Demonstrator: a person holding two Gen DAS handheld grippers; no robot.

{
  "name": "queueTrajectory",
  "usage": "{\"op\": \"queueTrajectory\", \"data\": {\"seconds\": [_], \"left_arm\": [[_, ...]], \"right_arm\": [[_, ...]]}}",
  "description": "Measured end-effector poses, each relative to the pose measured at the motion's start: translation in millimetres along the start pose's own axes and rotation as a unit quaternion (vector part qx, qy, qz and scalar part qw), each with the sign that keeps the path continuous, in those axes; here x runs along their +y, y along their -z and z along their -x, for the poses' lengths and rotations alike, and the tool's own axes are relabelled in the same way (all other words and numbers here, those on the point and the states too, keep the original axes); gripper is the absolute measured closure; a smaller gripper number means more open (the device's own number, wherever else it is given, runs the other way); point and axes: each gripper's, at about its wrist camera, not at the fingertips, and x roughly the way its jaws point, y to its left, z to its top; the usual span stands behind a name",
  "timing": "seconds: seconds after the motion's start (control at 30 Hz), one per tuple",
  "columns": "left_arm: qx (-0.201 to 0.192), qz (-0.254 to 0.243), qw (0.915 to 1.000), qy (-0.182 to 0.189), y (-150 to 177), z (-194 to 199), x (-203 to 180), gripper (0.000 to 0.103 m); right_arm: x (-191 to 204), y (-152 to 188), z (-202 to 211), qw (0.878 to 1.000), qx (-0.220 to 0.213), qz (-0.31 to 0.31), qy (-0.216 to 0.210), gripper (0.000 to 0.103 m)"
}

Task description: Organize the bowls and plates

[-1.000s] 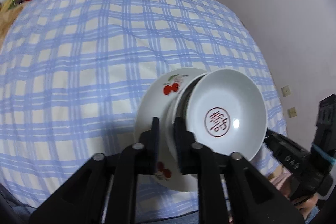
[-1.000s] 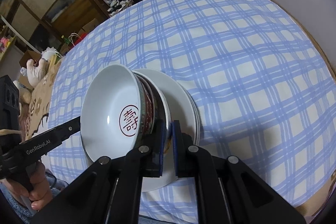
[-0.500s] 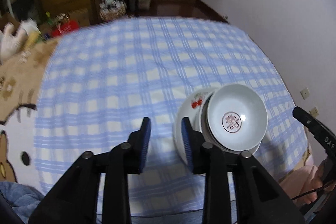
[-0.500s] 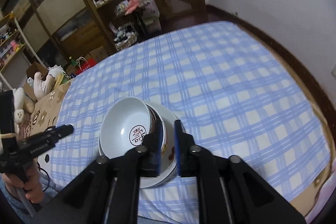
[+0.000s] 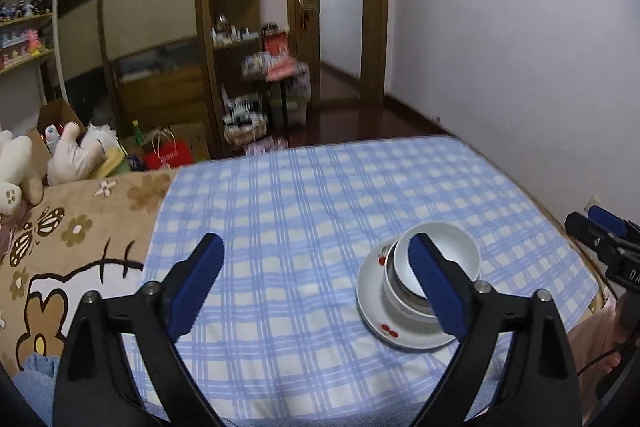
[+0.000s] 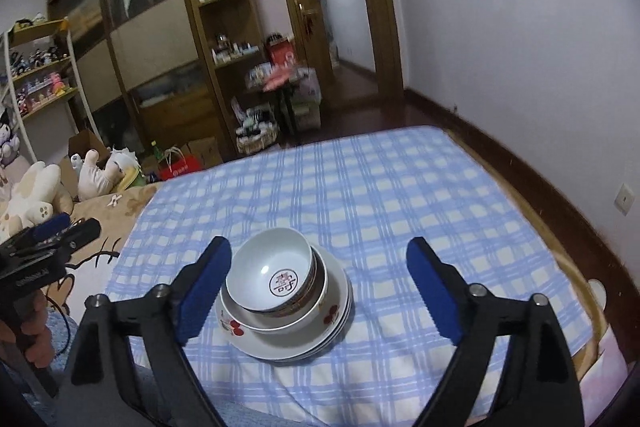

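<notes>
A white bowl with a red character sits on top of nested bowls, stacked on white cherry-print plates, on the blue checked cloth. In the left wrist view the same stack lies at the right, partly behind one finger. My left gripper hangs high above the cloth, its jaws opening, nothing between them. My right gripper is also raised well back from the stack, its jaws opening, holding nothing. Each gripper shows at the edge of the other's view: right, left.
A brown flower-print blanket with plush toys lies left of the cloth. Wooden shelves, a door and floor clutter stand beyond the bed. A white wall runs along the right. A hand holds the left gripper's handle.
Both grippers let go of the stack's rims, opened wide and rose up and back. The bowls and plates stay stacked on the cloth, now smaller and lower in both views.
</notes>
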Motion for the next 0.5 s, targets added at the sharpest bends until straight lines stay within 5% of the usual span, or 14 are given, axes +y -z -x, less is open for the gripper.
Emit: {"op": "queueTrajectory", "data": {"seconds": [0.27,0.5], "left_arm": [[-0.048,0.000,0.9988,0.004,22.2,18.5,-3.9,0.004],[-0.032,-0.026,0.9991,0.011,34.5,3.1,-17.3,0.004]], "right_arm": [[9.5,16.8,20.2,0.999,-0.031,0.024,0.019,0.000],[10.0,27.9,26.2,0.995,-0.072,0.045,0.056,0.000]]}}
